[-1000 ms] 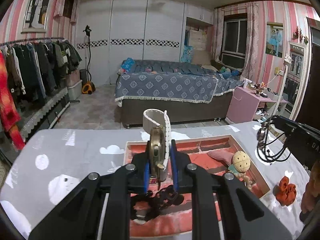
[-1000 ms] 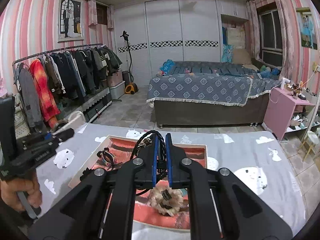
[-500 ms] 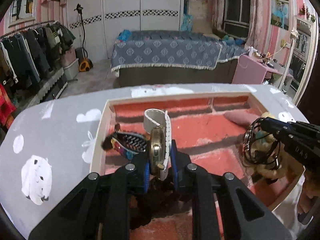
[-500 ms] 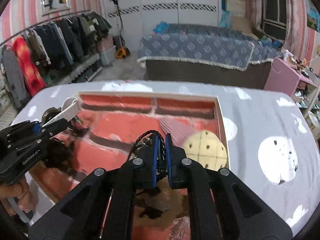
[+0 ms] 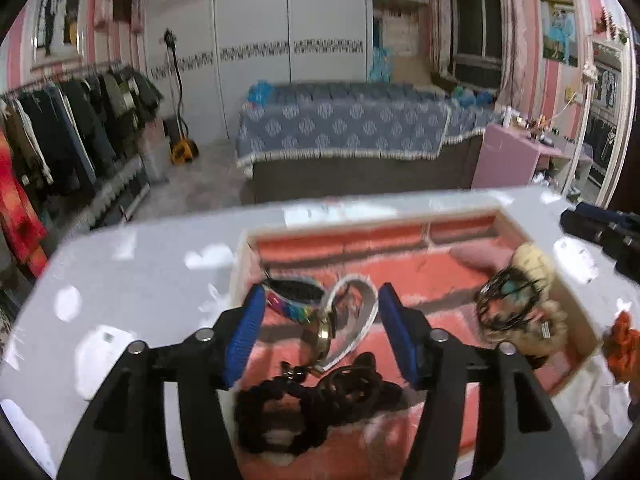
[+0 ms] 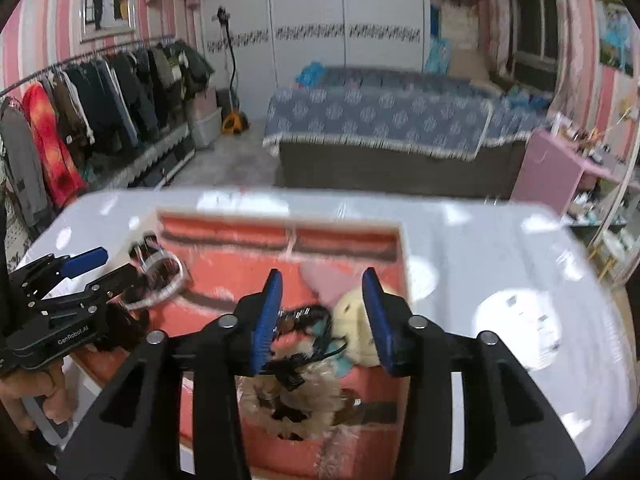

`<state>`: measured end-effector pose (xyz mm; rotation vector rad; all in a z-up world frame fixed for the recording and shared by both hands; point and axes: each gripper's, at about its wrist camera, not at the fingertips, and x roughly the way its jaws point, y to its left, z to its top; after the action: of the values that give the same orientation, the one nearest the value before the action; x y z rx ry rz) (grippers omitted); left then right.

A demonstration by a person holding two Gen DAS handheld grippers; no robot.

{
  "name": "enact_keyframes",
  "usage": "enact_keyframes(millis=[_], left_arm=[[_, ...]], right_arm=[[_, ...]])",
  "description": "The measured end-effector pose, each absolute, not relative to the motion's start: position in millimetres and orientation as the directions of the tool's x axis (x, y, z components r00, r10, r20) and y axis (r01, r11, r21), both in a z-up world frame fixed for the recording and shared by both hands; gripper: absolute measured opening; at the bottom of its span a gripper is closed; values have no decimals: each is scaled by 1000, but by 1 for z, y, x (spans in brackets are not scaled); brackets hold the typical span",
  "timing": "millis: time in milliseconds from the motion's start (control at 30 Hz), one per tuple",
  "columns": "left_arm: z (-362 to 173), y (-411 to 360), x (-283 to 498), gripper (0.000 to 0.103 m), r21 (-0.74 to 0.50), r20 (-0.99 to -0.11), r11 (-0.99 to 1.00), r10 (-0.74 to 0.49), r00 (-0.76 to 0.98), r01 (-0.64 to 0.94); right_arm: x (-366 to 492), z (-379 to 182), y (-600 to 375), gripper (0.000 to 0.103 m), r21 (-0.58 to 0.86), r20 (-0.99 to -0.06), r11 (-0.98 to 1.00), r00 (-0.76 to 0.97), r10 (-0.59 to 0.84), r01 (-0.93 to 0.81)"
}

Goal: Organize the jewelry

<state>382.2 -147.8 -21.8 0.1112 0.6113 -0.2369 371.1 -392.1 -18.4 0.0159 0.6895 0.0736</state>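
Note:
A white-rimmed tray [image 5: 240, 264] lined in red stands on the table. My left gripper [image 5: 320, 332] is open above its left part, and a watch with a white strap [image 5: 352, 320] lies in the tray between the jaws. A rainbow bracelet [image 5: 292, 300] and black beaded pieces [image 5: 304, 400] lie beside it. My right gripper [image 6: 324, 316] is open over the tray's right part [image 6: 404, 256], above a bundle of black cords [image 6: 308, 320] that rests on a fluffy piece [image 6: 288, 400]. A cream round piece [image 6: 356, 320] lies next to it.
The table has a grey cloth with white cloud prints [image 6: 520, 320]. An orange piece [image 5: 624, 340] lies on the cloth right of the tray. A bed, a clothes rack and a pink cabinet stand beyond the table.
Both grippers have opened. The watch left my left gripper and the black cords left my right gripper; both now lie in the tray. Both grippers have pulled back a little.

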Motion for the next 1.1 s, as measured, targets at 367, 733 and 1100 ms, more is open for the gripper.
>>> enact_keyframes(millis=[367,733,1100], left_arm=[[-18,-68,248,84,39,-471,988,-113,875,149],[-50,-27,162,93,3,-407,1000,20,913,-21],[-50,-34,166,93,50,-414,999,25,910,-5]], right_arm=[[224,11,-435,93,-79,-436,995,895,-92,64],[107,-37,-433,98,-31,-351,997,934,-73,66],[119,-46,-425,98,-68,-402,995,910,-98,77]])
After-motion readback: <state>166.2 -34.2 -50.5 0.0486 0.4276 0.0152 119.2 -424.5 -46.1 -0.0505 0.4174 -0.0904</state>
